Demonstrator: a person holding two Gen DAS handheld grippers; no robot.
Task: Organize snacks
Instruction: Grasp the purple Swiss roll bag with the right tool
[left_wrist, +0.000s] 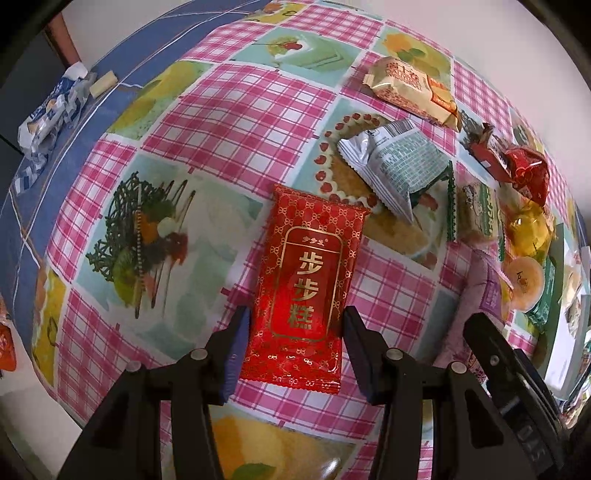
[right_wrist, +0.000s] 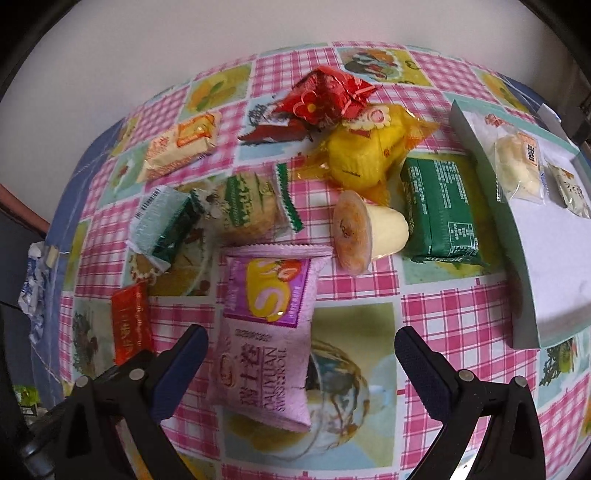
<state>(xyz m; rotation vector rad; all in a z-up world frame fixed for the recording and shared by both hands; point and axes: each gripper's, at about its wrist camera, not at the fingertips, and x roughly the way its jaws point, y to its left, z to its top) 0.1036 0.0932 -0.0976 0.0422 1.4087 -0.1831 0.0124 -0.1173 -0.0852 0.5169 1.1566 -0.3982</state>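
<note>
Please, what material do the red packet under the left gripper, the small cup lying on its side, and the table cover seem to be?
Red packet: probably glossy plastic film; it shows shine, gold print and crimped ends.
Small cup: likely smooth, pale plastic with a thin film seal, slightly see-through.
Table cover: looks like wipeable printed plastic sheet, with soft glare; coated cloth cannot be excluded.

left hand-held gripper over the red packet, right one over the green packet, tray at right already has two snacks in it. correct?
Not quite: the right hand-held gripper is over the pink packet, not the green packet, as the right wrist view shows. The left hand-held gripper is over the red packet, and the tray holds two snacks.
</note>
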